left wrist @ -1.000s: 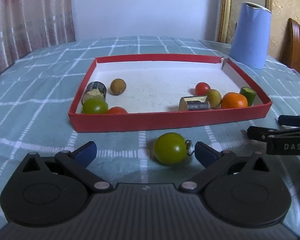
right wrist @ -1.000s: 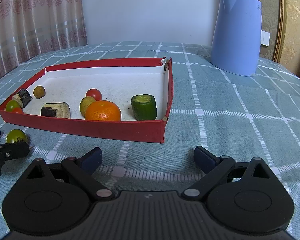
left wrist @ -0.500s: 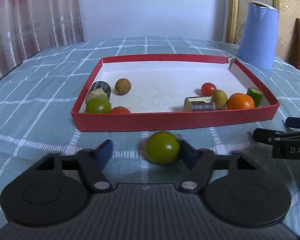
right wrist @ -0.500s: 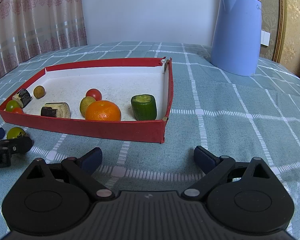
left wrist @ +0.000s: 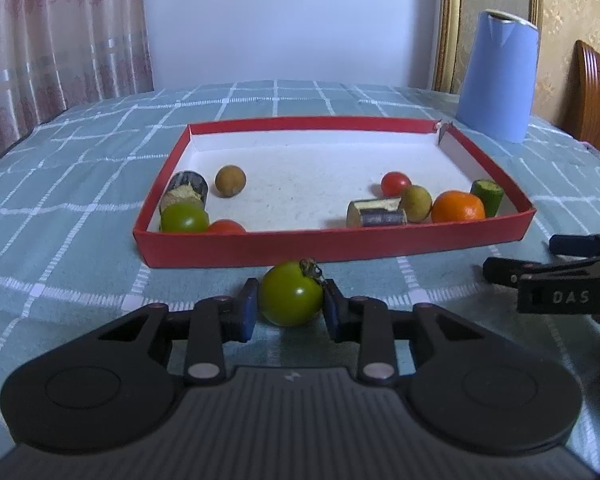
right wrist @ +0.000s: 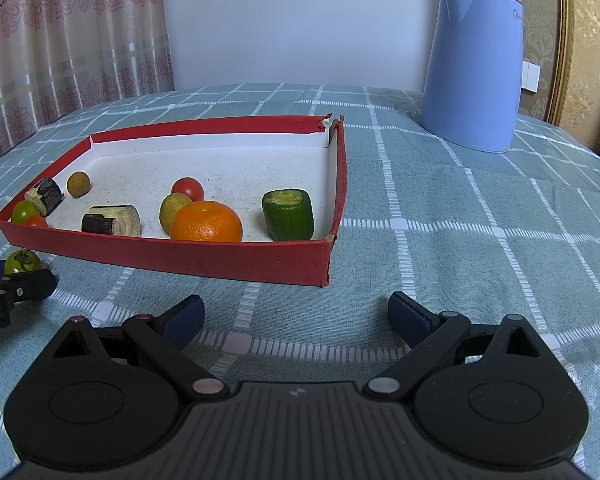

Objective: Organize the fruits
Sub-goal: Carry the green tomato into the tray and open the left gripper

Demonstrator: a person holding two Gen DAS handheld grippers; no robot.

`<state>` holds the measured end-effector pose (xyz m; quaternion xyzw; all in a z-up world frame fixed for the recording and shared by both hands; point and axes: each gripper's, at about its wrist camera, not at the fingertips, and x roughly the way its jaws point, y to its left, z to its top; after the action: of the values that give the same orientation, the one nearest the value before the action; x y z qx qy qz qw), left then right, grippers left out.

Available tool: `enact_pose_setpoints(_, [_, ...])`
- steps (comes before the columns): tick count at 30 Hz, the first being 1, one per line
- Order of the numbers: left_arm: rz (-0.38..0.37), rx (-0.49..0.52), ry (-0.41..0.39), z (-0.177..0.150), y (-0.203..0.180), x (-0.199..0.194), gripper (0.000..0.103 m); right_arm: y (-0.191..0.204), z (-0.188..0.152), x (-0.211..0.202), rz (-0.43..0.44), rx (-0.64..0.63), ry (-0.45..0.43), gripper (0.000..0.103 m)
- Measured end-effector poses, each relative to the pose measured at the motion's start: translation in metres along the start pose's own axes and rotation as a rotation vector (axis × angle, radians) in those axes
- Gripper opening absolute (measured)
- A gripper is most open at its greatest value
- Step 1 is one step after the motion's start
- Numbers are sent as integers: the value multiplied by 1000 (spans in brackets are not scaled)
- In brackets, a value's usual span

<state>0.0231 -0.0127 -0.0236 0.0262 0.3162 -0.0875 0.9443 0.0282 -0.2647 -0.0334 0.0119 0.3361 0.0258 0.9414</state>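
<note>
Checked teal tablecloth (right wrist: 460,216) under red tray (right wrist: 236,258), curtain (right wrist: 60,40) behind.

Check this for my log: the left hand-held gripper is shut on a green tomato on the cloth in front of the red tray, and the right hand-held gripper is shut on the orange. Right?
Not quite. The left hand-held gripper is shut on the green tomato in front of the red tray, but the right hand-held gripper is open and empty; the right wrist view shows the orange lying in the tray.

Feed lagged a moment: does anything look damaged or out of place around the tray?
The red tray has a torn far right corner, its walls split apart. One green tomato sits outside the tray on the tablecloth, between the left gripper fingers.
</note>
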Motion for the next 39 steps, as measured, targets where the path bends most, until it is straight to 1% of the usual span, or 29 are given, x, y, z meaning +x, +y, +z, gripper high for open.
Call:
enact_pose_setpoints(6, [-11, -15, -51, 16, 4, -14, 30, 0, 0, 0, -1, -1, 0, 99])
enact_pose_setpoints(11, [9, -17, -72, 34, 6, -4, 30, 0, 0, 0, -1, -1, 0, 99])
enact_pose_setpoints(16, [28, -29, -53, 49, 11, 24, 30, 0, 0, 0, -1, -2, 0, 99])
enact_pose_setpoints(21, [37, -47, -20, 49, 14, 47, 30, 0, 0, 0, -1, -2, 0, 99])
enact_pose_setpoints(28, [46, -43, -13, 53, 15, 59, 30, 0, 0, 0, -1, -2, 0, 99])
enact_pose_setpoints(33, [51, -62, 24, 56, 18, 74, 30, 0, 0, 0, -1, -2, 0, 99])
enact_pose_setpoints(39, [57, -56, 16, 57, 18, 78, 30, 0, 0, 0, -1, -2, 0, 99])
